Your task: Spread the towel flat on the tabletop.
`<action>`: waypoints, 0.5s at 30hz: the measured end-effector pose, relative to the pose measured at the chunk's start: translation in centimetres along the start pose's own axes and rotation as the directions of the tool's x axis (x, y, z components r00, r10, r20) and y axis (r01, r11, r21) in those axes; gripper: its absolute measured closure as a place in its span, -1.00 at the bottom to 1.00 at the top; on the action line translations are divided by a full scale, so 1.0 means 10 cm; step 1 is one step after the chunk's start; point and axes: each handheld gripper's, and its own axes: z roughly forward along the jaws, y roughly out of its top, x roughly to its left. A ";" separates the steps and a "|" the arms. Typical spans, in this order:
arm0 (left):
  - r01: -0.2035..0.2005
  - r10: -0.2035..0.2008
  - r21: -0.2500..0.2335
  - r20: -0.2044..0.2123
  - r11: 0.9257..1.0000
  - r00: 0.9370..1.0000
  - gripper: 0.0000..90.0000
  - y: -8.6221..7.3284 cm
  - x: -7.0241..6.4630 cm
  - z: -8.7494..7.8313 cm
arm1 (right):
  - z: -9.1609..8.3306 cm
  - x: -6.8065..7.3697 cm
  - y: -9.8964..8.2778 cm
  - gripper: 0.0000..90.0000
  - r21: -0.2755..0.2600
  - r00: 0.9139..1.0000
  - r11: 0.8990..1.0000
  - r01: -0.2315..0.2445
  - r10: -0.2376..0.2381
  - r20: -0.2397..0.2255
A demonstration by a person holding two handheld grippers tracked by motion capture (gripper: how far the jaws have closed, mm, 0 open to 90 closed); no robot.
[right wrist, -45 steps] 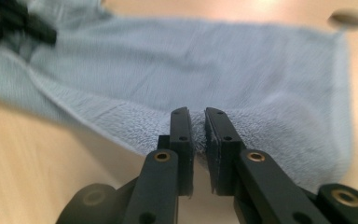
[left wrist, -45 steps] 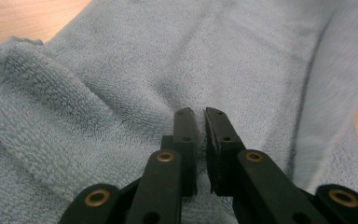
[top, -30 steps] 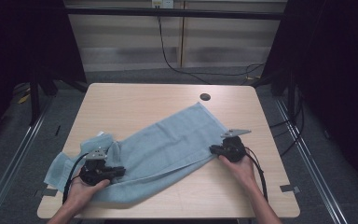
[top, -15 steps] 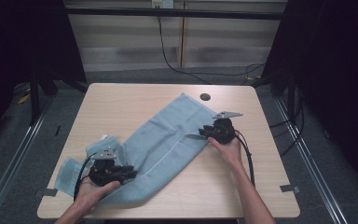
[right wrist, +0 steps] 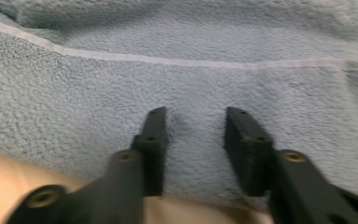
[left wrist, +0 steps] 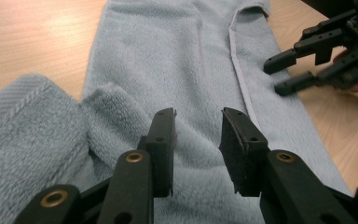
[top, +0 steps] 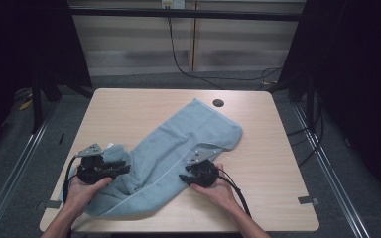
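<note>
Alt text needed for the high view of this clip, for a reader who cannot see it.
A light blue terry towel, folded into a long strip, lies diagonally across a pale wooden table. A person's hands hold two black tools at its near part: the left hand-held gripper over the bunched end, the right hand-held gripper at its near edge, both with jaws apart and gripping nothing.

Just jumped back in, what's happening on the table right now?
A person is folding a light blue towel on a wooden table, with a hand-held gripper in each hand. The towel lies diagonally, already doubled lengthwise, its near-left end bunched. The left hand-held gripper sits over that bunched end and the right hand-held gripper at the towel's near edge. Both have just let go: the left jaws have just been opening, the right have just been closing a little, and both stand apart with only towel beneath them, nothing pinched.
</note>
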 end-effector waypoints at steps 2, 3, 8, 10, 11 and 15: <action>0.000 0.000 -0.007 0.002 1.000 1.000 0.44 0.00 0.00 -0.01 | -0.03 -0.10 0.00 0.71 0.017 1.000 1.000 0.004 -0.005 0.028; -0.002 0.002 -0.006 0.009 1.000 1.000 0.44 0.00 -0.01 -0.02 | -0.03 -0.10 0.00 0.71 0.017 1.000 1.000 0.004 -0.005 0.028; 0.002 -0.002 -0.005 0.011 1.000 1.000 0.42 -0.01 0.00 0.00 | -0.16 -0.66 -0.08 0.78 0.018 0.992 0.998 -0.059 0.057 0.116; 0.009 -0.009 -0.005 0.000 1.000 1.000 0.40 -0.01 0.03 0.00 | -0.21 -0.86 -0.12 0.78 0.008 0.986 0.996 -0.092 0.090 0.139; 0.009 -0.009 -0.005 0.000 1.000 1.000 0.39 -0.01 0.03 0.00 | -0.21 -0.86 -0.12 0.78 0.008 0.986 0.996 -0.092 0.090 0.139; -0.006 0.006 0.011 -0.004 1.000 1.000 0.37 -0.02 0.07 0.08 | -0.27 -1.17 -0.17 0.76 -0.014 0.968 0.986 -0.164 0.164 0.188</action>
